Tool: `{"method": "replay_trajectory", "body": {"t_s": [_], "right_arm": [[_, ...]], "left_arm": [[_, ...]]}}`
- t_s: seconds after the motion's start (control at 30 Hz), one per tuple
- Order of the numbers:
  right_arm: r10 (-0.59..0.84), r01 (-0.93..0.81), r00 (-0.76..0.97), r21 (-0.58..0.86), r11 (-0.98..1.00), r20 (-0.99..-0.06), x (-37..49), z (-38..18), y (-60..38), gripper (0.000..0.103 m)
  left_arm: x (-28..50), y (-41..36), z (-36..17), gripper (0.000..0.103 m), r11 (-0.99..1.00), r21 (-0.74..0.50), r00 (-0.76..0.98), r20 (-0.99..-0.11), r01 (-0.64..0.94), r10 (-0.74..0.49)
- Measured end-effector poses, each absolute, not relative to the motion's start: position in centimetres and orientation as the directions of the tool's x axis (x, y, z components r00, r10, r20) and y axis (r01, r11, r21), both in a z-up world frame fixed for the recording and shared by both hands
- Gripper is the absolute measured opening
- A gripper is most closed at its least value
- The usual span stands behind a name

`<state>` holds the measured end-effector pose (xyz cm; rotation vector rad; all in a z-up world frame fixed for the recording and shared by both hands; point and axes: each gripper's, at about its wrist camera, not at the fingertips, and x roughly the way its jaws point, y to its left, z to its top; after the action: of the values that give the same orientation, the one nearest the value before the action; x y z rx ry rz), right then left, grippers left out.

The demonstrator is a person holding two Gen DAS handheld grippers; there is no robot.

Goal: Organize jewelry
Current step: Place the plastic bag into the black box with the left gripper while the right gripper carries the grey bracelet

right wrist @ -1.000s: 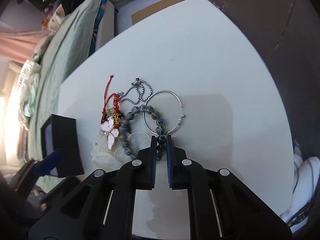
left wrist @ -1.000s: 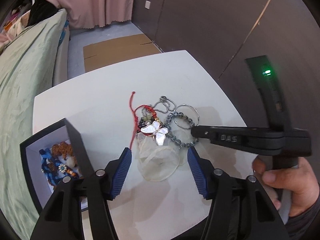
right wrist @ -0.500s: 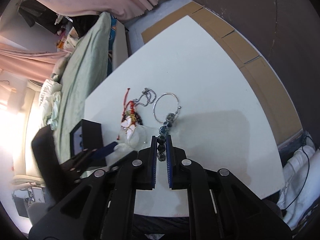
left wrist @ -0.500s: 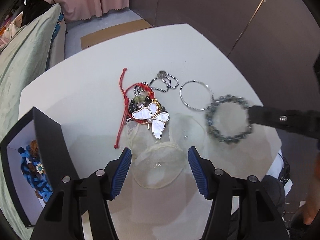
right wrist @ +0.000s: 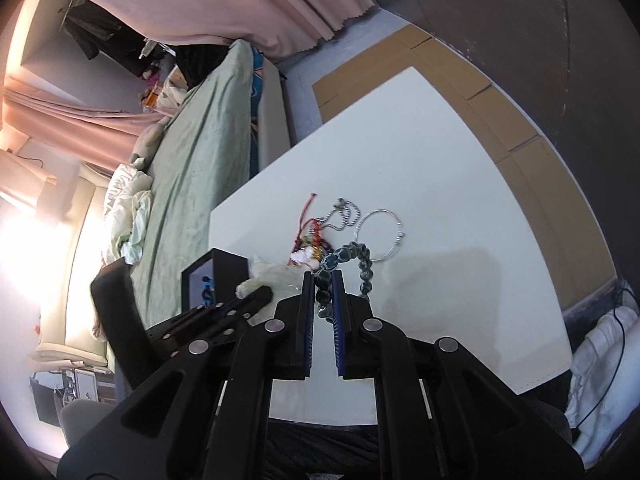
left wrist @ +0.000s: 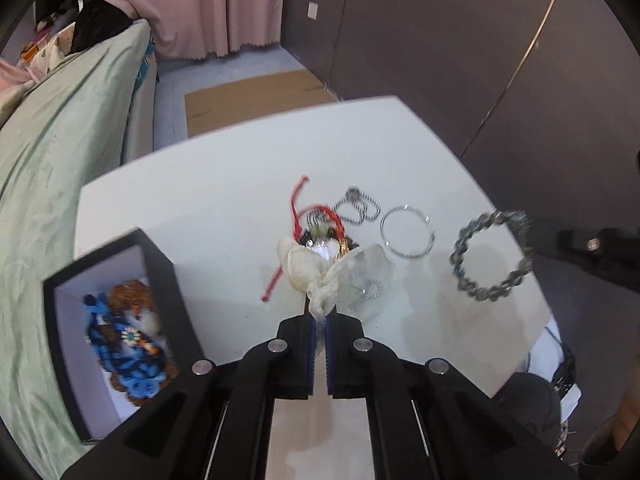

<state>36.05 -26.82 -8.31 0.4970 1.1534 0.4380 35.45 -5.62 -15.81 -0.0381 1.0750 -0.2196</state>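
My left gripper (left wrist: 319,318) is shut on a clear plastic pouch (left wrist: 336,270) and lifts it off the white table (left wrist: 208,208). My right gripper (right wrist: 323,294) is shut on a grey-green bead bracelet (right wrist: 358,264), which hangs in the air at the right in the left wrist view (left wrist: 492,256). A jewelry pile stays on the table: a red cord bracelet (left wrist: 298,216), a ball chain (left wrist: 358,206), a silver bangle (left wrist: 408,232) and a butterfly pendant (left wrist: 326,246) partly hidden by the pouch. An open black box (left wrist: 116,320) at the left holds blue and brown jewelry.
A bed with a green cover (left wrist: 60,128) runs along the table's left side. Cardboard (left wrist: 256,96) lies on the floor beyond the table. Dark wall panels (left wrist: 440,40) stand to the right. Pink curtains (left wrist: 208,0) hang at the back.
My left gripper has shut on the plastic pouch and raised it. My right gripper has lifted the bead bracelet higher, away from the pile, toward the right.
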Motion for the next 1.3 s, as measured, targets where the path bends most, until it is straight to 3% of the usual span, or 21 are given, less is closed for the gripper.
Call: {"method": "replay_trajectory", "body": {"t_s": [0.43,0.83,0.87,0.9,0.97,1.3], "right_arm": [[0.636,-0.162,0.321,0.621,0.767,-0.702,36.0,-6.2,-22.6,0.009],[0.689,-0.264,0.255,0.637,0.725,-0.678,35.7,-5.2,-16.4,0.009],[0.693,-0.272,0.247,0.638,0.721,-0.677,35.7,-5.2,-15.8,0.009],[0.696,-0.278,0.241,0.639,0.717,-0.677,35.6,-5.2,-15.3,0.009],[0.705,-0.293,0.225,0.643,0.708,-0.673,35.5,-5.1,-14.1,0.009],[0.733,-0.345,0.151,0.660,0.668,-0.663,35.3,-5.2,-9.3,0.009]], "left_arm": [[32.9,-1.1,-9.7,0.002,0.974,-0.190,0.541,-0.811,0.120,-0.225],[30.7,5.2,-8.6,0.005,0.976,-0.216,0.566,-0.808,-0.023,-0.165],[30.7,5.7,-8.8,0.014,0.976,-0.216,0.555,-0.817,-0.038,-0.159],[30.6,6.2,-9.0,0.044,0.976,-0.208,0.545,-0.826,-0.060,-0.143],[30.0,7.4,-9.0,0.071,0.973,-0.204,0.573,-0.812,-0.109,-0.106],[27.8,11.2,-9.1,0.070,0.956,-0.232,0.594,-0.800,-0.179,-0.083]]}}
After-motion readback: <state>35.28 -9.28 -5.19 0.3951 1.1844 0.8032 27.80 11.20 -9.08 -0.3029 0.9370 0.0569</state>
